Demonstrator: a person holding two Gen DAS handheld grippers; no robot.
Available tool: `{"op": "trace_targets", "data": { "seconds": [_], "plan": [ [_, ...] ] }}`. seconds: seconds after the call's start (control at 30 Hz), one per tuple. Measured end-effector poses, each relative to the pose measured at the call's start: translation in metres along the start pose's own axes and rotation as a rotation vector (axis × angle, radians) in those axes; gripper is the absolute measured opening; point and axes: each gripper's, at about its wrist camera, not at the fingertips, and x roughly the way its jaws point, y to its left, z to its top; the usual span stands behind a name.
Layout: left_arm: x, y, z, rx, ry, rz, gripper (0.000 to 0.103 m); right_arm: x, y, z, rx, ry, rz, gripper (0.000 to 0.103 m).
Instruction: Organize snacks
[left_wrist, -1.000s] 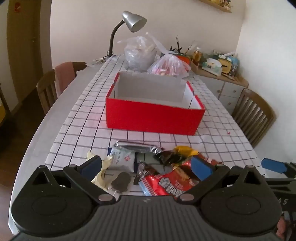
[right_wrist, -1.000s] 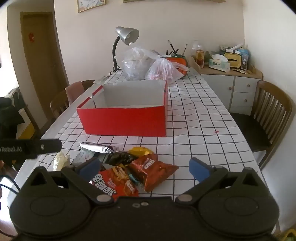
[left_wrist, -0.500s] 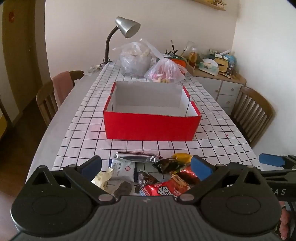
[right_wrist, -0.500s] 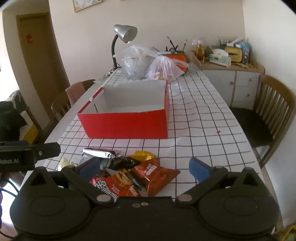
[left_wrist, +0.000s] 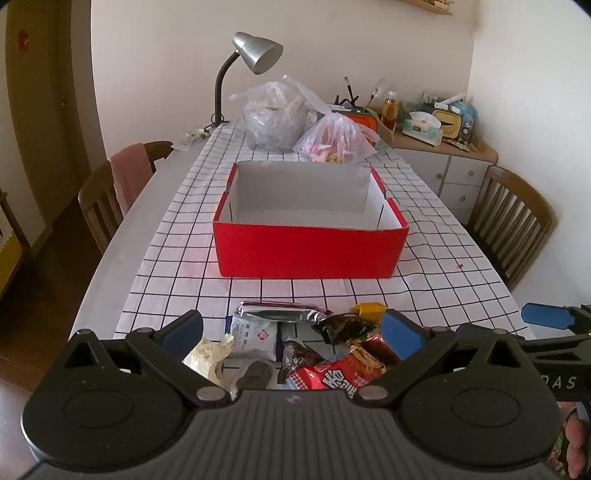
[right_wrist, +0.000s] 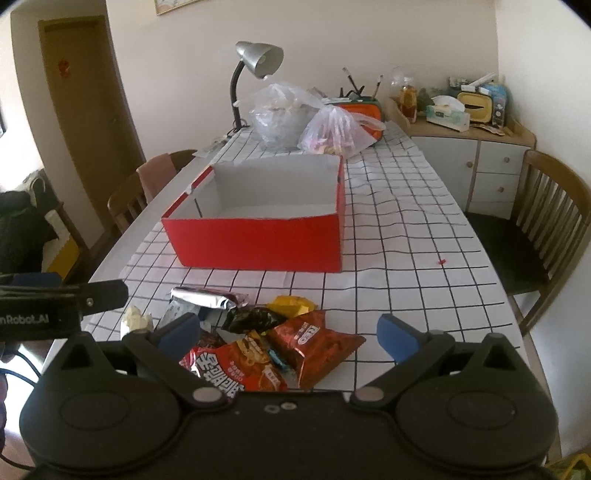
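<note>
Both the left tongs (left_wrist: 291, 328) and right tongs (right_wrist: 290, 330) are spread apart, holding nothing. Crinkly snack bags (right_wrist: 258, 343) lie piled at the desk's near edge. The square red box (left_wrist: 310, 243) sits mid-desk.

Left gripper (left_wrist: 291, 328) spread wide above snack pile (left_wrist: 306, 350); empty red box (left_wrist: 310, 229) beyond on checked cloth (left_wrist: 177, 258); right gripper's blue fingertip (left_wrist: 546, 315) at right edge.

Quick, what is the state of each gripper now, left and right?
Left gripper: open, holding nothing, above the snack pile.
Right gripper: open, holding nothing, above the same pile.
</note>
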Motion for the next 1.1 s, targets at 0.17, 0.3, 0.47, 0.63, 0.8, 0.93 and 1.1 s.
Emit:
{"op": "trace_targets", "data": {
  "seconds": [0.17, 0.3, 0.47, 0.63, 0.8, 0.93, 1.1],
  "plan": [
    [0.0006, -0.0001, -0.0021, -0.001, 0.011, -0.006, 0.103, -0.0001, 0.0012, 0.0000, 0.003, 0.003, -0.002, 0.102],
    [0.0011, 0.0003, -0.0027, -0.004, 0.015, -0.007, 0.103, -0.0007, 0.0029, -0.0006, -0.009, 0.001, -0.012, 0.102],
    [0.0007, 0.0005, -0.0026, -0.003, 0.016, -0.008, 0.103, -0.0009, 0.0028, 0.0003, -0.007, 0.002, -0.010, 0.102],
    [0.0003, 0.0008, -0.0025, -0.003, 0.015, -0.007, 0.103, -0.0011, 0.0032, 0.0008, -0.007, 0.004, -0.009, 0.102],
    [-0.0004, 0.0010, -0.0035, -0.008, 0.021, -0.008, 0.103, -0.0034, 0.0042, -0.0006, -0.006, 0.007, -0.011, 0.102],
    [-0.0042, -0.0001, -0.0064, -0.011, 0.019, -0.006, 0.103, -0.0036, 0.0041, -0.0013, -0.004, 0.002, -0.009, 0.102],
    [-0.0045, 0.0028, -0.0087, -0.018, 0.020, -0.008, 0.103, -0.0026, 0.0041, -0.0034, -0.009, 0.014, -0.002, 0.102]
  ]
}}
